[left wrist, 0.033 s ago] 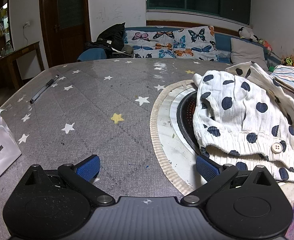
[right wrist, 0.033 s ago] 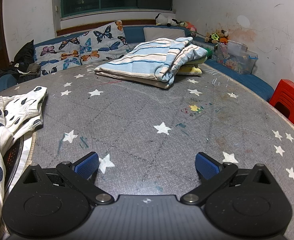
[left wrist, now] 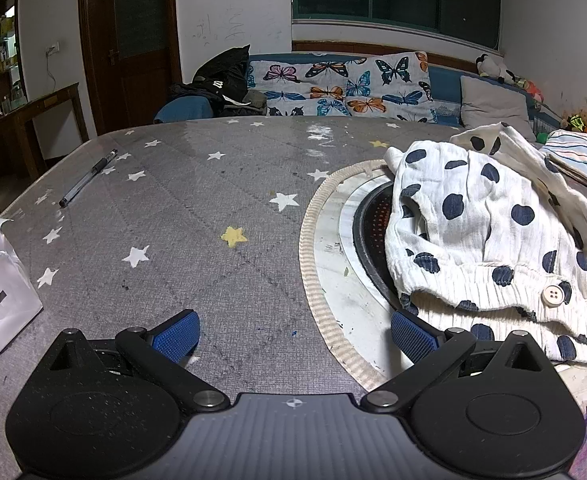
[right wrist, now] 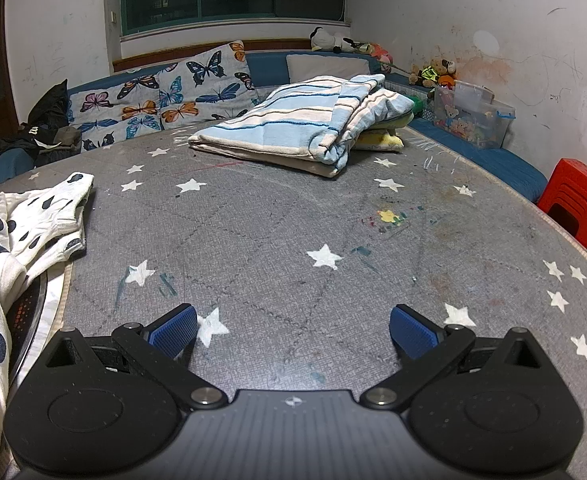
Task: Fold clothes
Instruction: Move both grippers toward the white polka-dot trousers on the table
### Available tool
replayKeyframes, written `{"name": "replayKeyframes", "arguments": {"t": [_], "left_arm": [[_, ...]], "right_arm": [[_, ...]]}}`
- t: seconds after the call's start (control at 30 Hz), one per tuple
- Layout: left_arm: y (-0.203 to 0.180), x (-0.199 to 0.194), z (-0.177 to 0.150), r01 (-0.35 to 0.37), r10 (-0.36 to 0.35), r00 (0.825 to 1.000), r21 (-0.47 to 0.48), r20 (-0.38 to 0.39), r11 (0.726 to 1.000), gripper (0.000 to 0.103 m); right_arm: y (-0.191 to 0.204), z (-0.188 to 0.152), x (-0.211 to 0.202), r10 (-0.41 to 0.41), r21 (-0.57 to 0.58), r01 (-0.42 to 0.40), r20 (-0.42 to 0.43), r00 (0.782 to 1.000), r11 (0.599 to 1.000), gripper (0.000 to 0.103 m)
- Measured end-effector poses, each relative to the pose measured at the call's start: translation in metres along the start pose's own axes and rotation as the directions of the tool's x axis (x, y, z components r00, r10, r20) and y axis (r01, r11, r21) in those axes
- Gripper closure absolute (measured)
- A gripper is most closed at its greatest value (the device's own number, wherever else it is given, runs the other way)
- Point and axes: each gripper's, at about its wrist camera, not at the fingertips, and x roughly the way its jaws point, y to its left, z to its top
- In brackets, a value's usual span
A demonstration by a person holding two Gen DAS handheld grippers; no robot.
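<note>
Right gripper point(right wrist: 293, 334): jaws stood wide apart, empty, over the grey star-print table cover point(right wrist: 293, 220).
Spotted garment point(right wrist: 17, 224): lay crumpled left of the gripper.
Striped blanket point(right wrist: 293, 124): folded, well beyond the gripper.

The left gripper point(left wrist: 293, 332) and the right gripper point(right wrist: 292, 330) both hang low with blue-padded fingers spread wide, gripping nothing.

Two low fisheye views sit just above a grey star-patterned table point(left wrist: 213, 208), each looking forward between its own blue fingertips toward the far edge and the butterfly cushions point(left wrist: 345, 88). The left view faces the table's left part; the right view faces its right part. Both share the spotted white garment point(left wrist: 485, 216) point(right wrist: 21, 224) and the folded striped blanket point(right wrist: 293, 128).
</note>
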Motion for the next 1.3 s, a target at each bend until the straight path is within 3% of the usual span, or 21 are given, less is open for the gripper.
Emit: {"name": "replayKeyframes", "arguments": {"t": [0.33,1.03,1.3], "left_arm": [[-0.005,0.006,-0.003,-0.005,0.005,1.0,-0.002,-0.015,1.0,0.0],[-0.071,-0.033,0.0,0.155,-0.154,0.988,0.071,-0.022,0.985,0.0],[-0.085,-0.039,-0.001,0.174,-0.171,0.984,0.081,-0.041,0.981,0.0]], "right_arm": [[0.002,-0.004,-0.009,0.032,-0.027,-0.031,0.007,0.999,0.999,0.0],[0.009,-0.027,-0.044,0.138,-0.103,-0.139,-0.024,0.99,0.985,0.0],[0.015,-0.037,-0.067,0.183,-0.129,-0.183,-0.011,0.983,0.975,0.0]]}}
